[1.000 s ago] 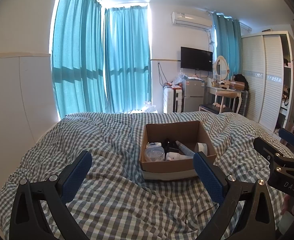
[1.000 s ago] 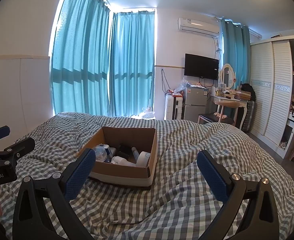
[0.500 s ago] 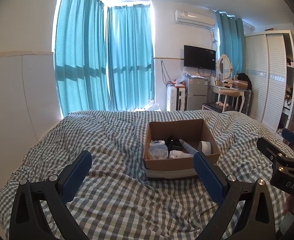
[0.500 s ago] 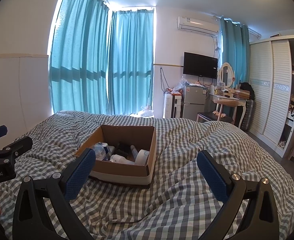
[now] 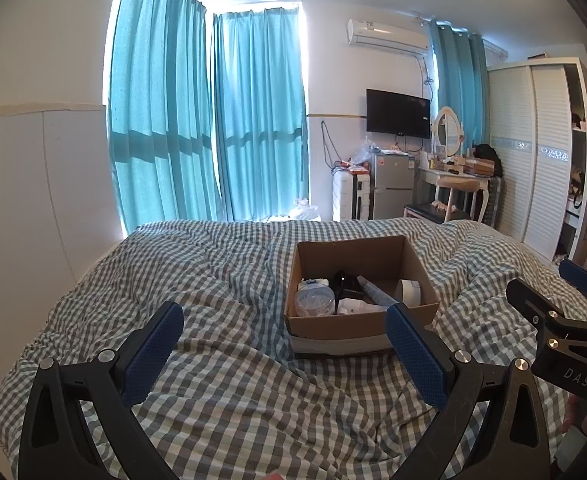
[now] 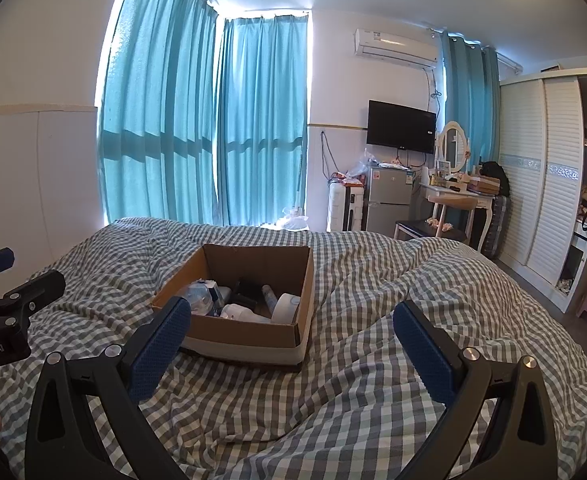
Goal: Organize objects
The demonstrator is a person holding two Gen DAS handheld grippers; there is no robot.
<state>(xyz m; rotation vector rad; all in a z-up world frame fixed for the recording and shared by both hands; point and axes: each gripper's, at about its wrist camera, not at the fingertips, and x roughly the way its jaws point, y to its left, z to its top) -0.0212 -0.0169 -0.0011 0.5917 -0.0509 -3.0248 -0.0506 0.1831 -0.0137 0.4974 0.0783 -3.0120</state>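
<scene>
Cardboard box (image 5: pixel 357 320) sits open-topped on a checked bedspread (image 5: pixel 221 392), roughly mid-bed, flaps down. Inside, packed close together: a clear plastic tub (image 5: pixel 314 302) at the near left corner, a white roll (image 5: pixel 409 292) at the near right, a grey-tipped tube (image 5: pixel 375 293) lying slantwise between them, a black item (image 5: pixel 343 282) behind, and something white (image 5: pixel 353 307) at the front wall. What the black and white items are cannot be told. The right wrist view shows the same box (image 6: pixel 249 328) from its other side, the white roll (image 6: pixel 286 307) leaning at the near right corner.

Left gripper (image 5: pixel 283 346): jaws spread wide, blue pads well apart, nothing between them. It hovers above the bedspread, short of the box; the right pad overlaps the box's near right corner in view, but contact cannot be judged. Right gripper (image 6: pixel 292 342): likewise wide open and empty, held over the bedspread, pointing past the box's right side; its left pad overlaps the box's near left wall in view.

Each gripper shows at the edge of the other's view, level and side by side, both aimed toward the foot of the bed.

Beyond the bed: teal curtains (image 5: pixel 209 128) across the window, a wall television (image 5: pixel 398 113), an air conditioner (image 5: pixel 387 34) above it, a small fridge (image 5: pixel 393 186), a dressing table with an oval mirror (image 5: pixel 447 128), and a white slatted wardrobe (image 5: pixel 533 152) to the right.
</scene>
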